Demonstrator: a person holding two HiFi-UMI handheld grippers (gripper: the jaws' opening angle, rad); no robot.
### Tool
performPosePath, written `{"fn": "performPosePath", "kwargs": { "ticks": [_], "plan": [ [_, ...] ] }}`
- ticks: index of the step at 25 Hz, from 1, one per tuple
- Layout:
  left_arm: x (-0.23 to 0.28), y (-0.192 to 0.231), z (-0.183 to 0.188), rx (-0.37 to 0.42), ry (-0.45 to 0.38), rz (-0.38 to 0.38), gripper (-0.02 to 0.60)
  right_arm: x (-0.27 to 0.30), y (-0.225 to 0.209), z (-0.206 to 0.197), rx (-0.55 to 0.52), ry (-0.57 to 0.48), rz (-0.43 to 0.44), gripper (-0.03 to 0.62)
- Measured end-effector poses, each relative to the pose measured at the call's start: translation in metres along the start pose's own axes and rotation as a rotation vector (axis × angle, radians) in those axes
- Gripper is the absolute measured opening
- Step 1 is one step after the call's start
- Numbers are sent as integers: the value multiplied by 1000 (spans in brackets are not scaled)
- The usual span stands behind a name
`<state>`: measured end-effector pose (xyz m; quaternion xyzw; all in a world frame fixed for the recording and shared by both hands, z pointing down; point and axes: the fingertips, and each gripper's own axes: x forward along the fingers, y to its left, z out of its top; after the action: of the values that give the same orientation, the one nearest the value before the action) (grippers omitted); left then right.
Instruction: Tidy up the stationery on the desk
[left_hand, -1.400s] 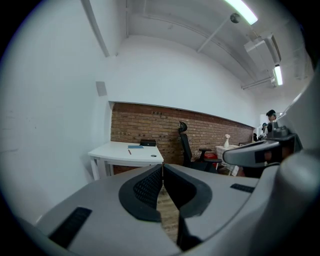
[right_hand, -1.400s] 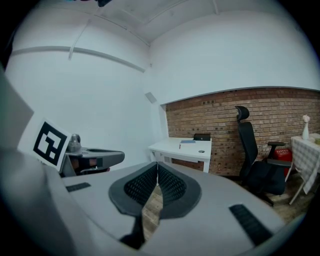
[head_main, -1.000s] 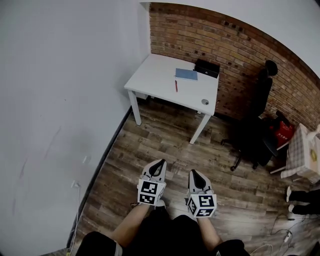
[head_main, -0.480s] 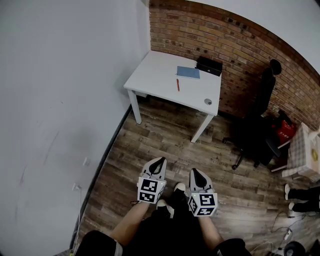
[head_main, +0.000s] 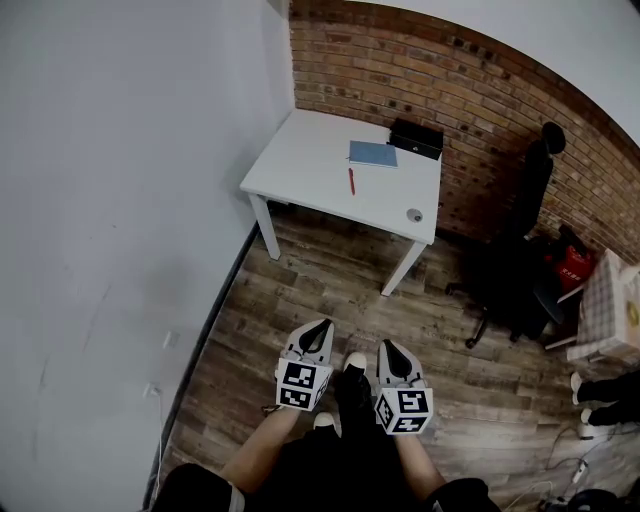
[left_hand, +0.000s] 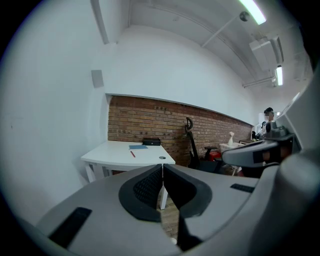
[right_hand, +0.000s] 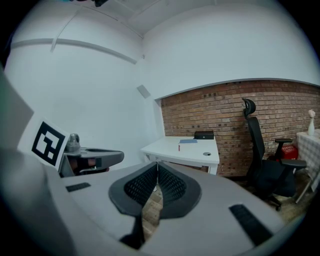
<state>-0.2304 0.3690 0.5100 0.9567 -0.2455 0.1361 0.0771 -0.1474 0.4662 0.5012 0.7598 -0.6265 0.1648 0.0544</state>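
Note:
A white desk (head_main: 310, 170) stands in the corner against the brick wall, well ahead of me. On it lie a blue notebook (head_main: 372, 153), a red pen (head_main: 351, 181) and a black box (head_main: 415, 138) at the back. The same desk (left_hand: 112, 155) shows in the left gripper view with the notebook (left_hand: 138, 147) and pen (left_hand: 132, 154), and in the right gripper view as desk (right_hand: 172, 151), notebook (right_hand: 188, 141) and pen (right_hand: 179, 147). My left gripper (head_main: 322, 324) and right gripper (head_main: 386, 345) are side by side over the floor, both shut and empty, far from the desk.
A black office chair (head_main: 520, 250) stands right of the desk against the brick wall. A small round grommet (head_main: 413, 214) sits near the desk's right front corner. A white wall runs along the left. A red item (head_main: 568, 266) and a checked cloth (head_main: 600, 305) are at far right.
Both grippers and I have moved forward over the wooden floor toward the desk; the desk sits slightly left in the view. Both jaws stay shut.

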Motion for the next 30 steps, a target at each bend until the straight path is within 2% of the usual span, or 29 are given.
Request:
{"fn": "performPosePath", "kwargs": {
  "ticks": [10, 23, 30],
  "plan": [
    [86, 32, 27, -8, 6, 6, 20, 80, -47, 34, -2, 1, 5, 23],
    [207, 79, 66, -28, 34, 58, 20, 200, -111, 77, -6, 35, 71, 23],
    [259, 86, 79, -27, 52, 76, 20, 242, -147, 93, 3, 42, 97, 23]
  ]
}}
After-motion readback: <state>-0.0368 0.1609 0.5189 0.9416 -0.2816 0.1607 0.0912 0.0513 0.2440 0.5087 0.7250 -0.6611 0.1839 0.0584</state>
